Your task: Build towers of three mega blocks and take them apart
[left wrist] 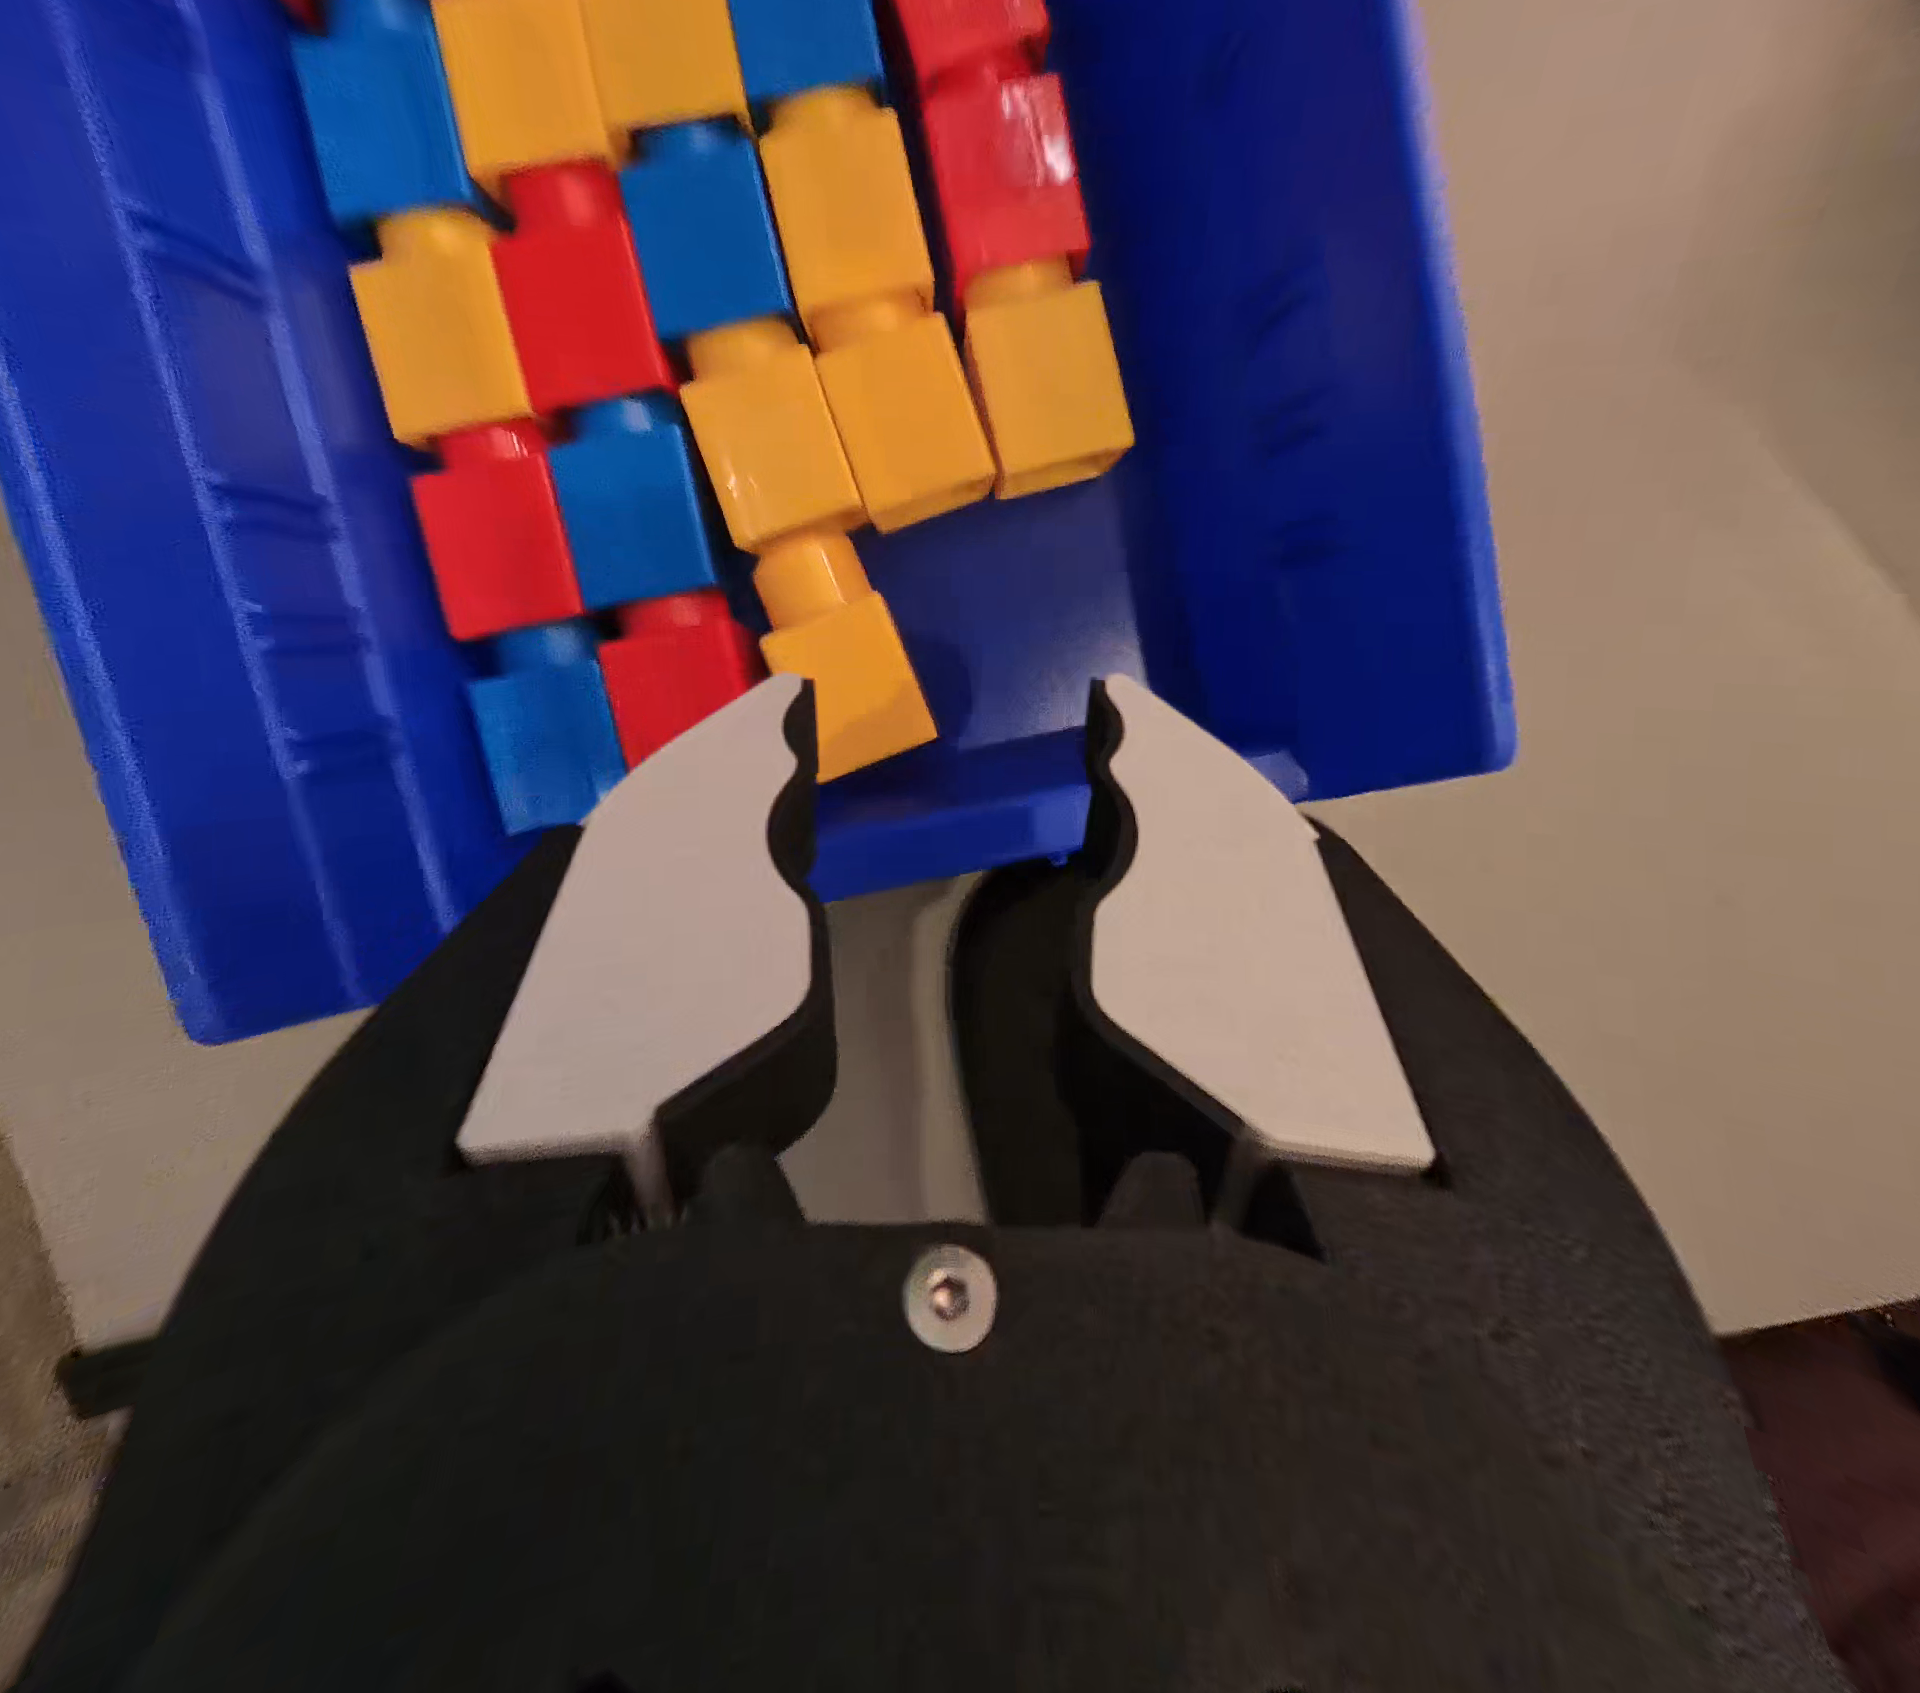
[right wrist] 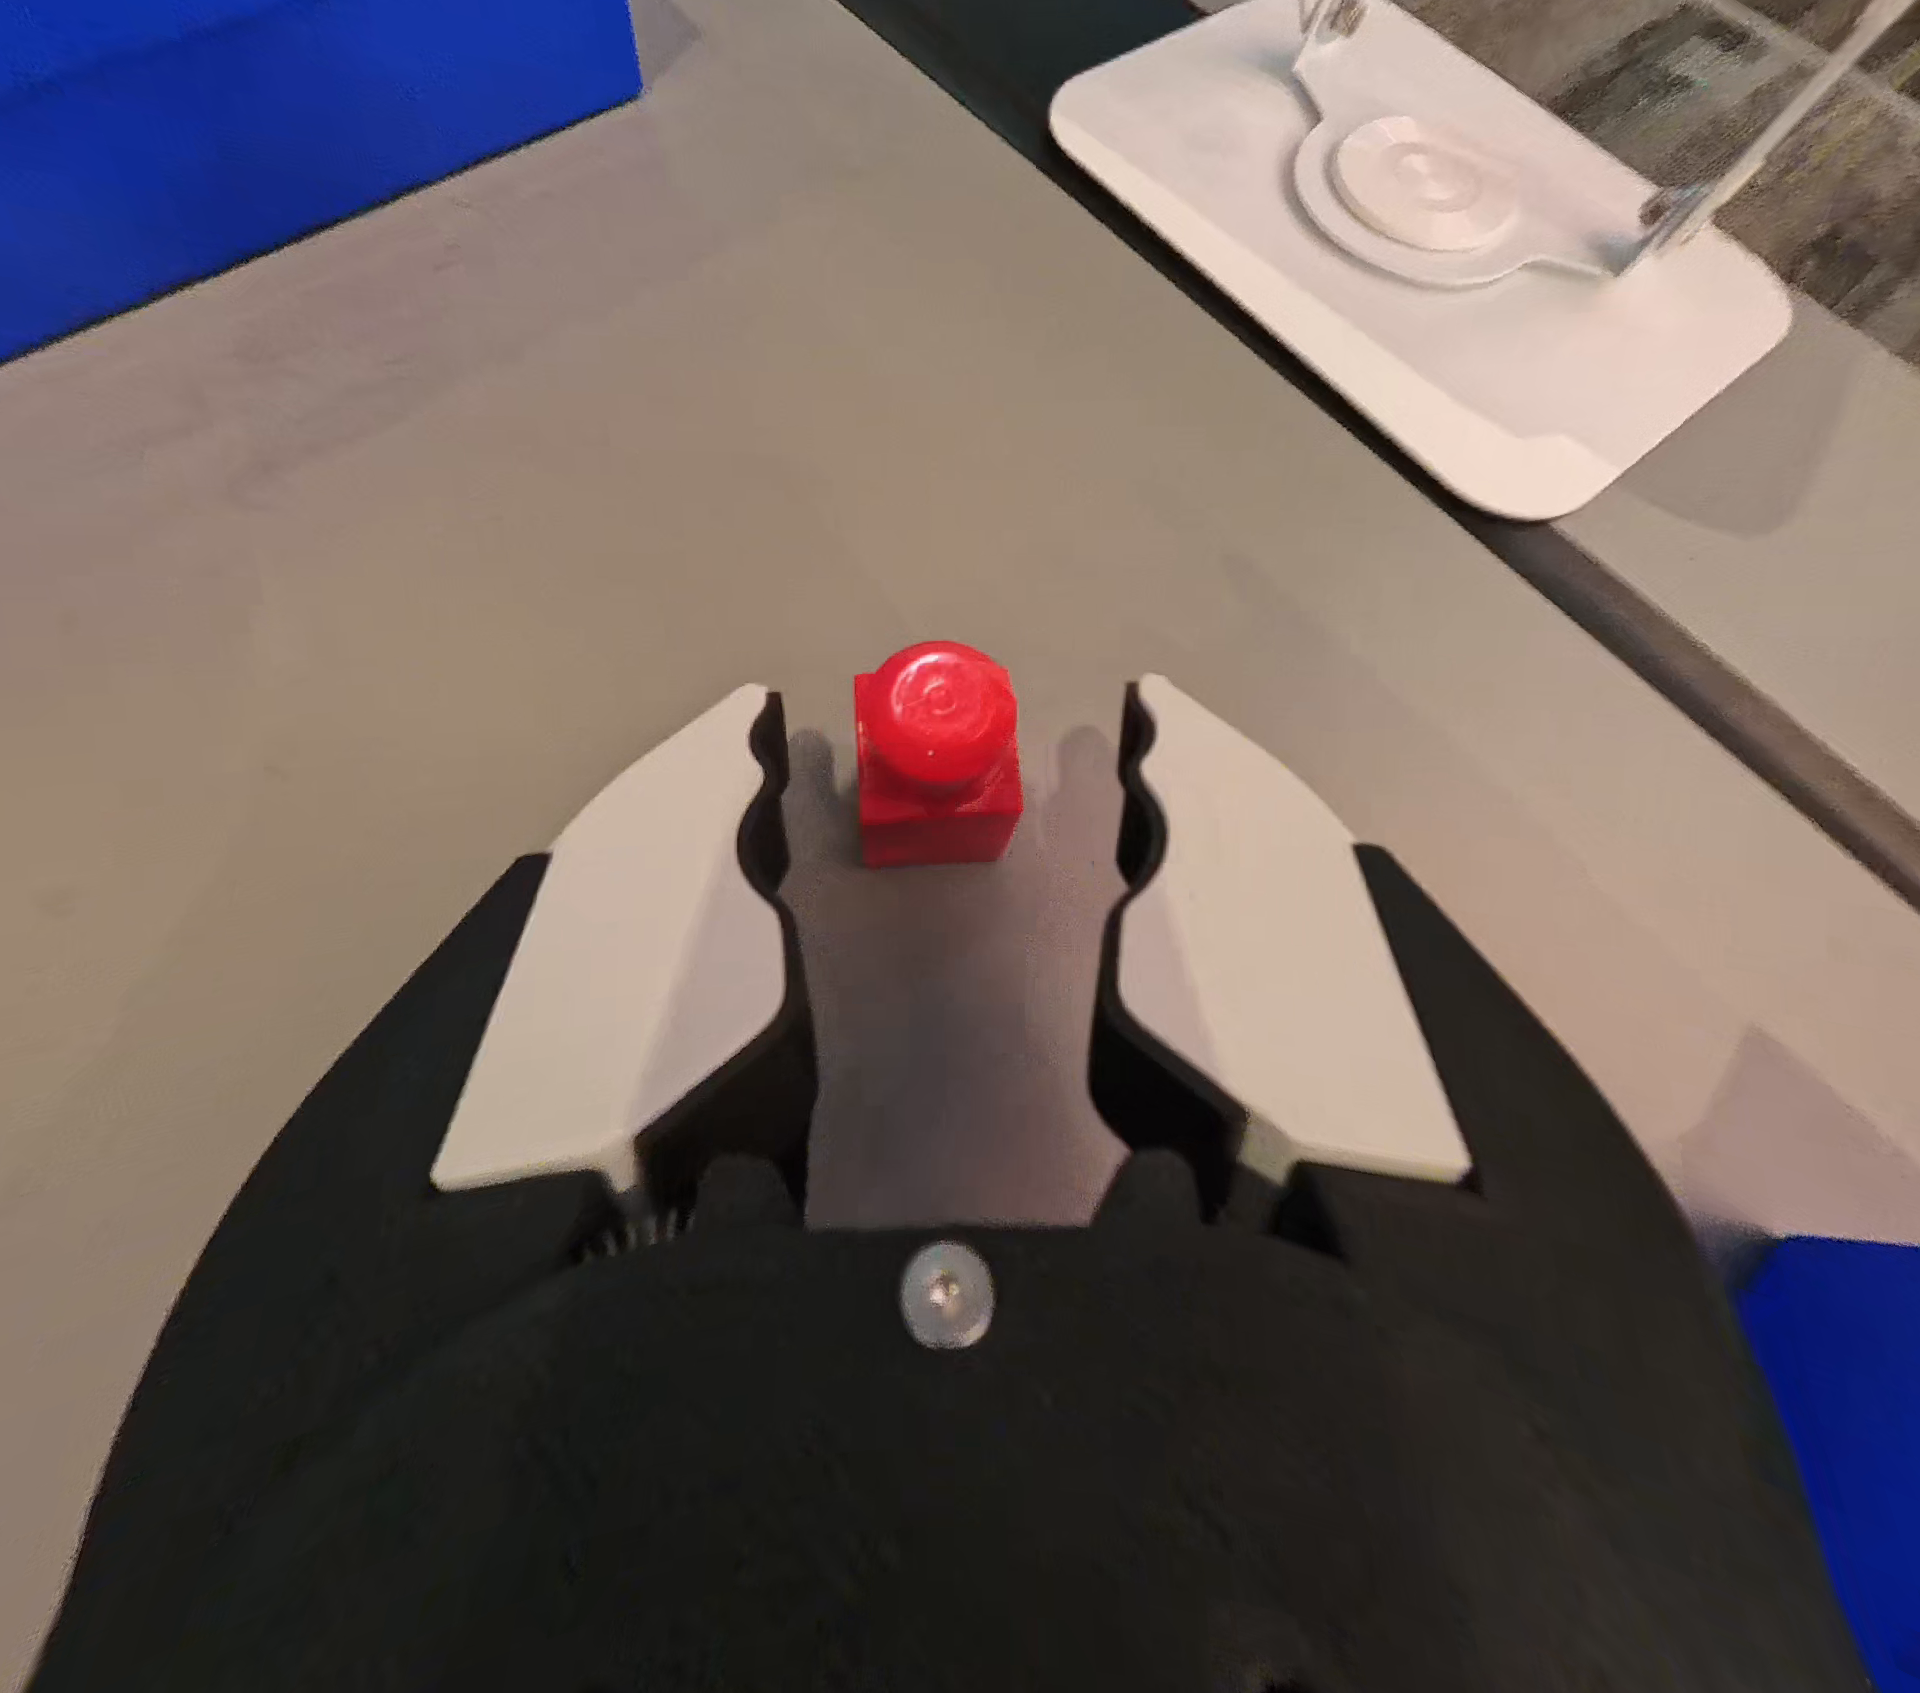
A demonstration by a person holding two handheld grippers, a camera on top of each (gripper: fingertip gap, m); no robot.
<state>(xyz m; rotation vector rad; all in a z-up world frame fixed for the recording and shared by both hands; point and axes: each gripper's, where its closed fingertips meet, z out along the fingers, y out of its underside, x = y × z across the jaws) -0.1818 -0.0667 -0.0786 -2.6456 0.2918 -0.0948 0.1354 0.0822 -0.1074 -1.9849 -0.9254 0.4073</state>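
The left gripper (left wrist: 951, 708) hangs over the near end of a blue bin (left wrist: 1299, 293), and its jaws are spread wide. Nothing is pinched. A loose yellow block (left wrist: 847, 667) lies on its side on the bin floor, with its round stud pointing away toward the other blocks. It sits just beside the left fingertip (left wrist: 727, 739), maybe touching it, while the other fingertip stands well apart from it. I think the gripper is placed like this to take this yellow block, because it is the one that lies free from the packed rows.

The rest of the bin is filled with rows of blocks (left wrist: 665, 209) in red, yellow and blue, lying flat and close together, many joined stud into base.

The right gripper (right wrist: 951, 760) is over the grey table (right wrist: 520, 552), also with jaws spread. A single red block (right wrist: 940, 776) stands upright between the fingers, its stud up, with a clear gap on both sides, so it is not held. It seems to me this red block is the base of a tower, placed on open table so both grippers can reach it. A white lamp base (right wrist: 1351, 355) stands farther off near the table edge
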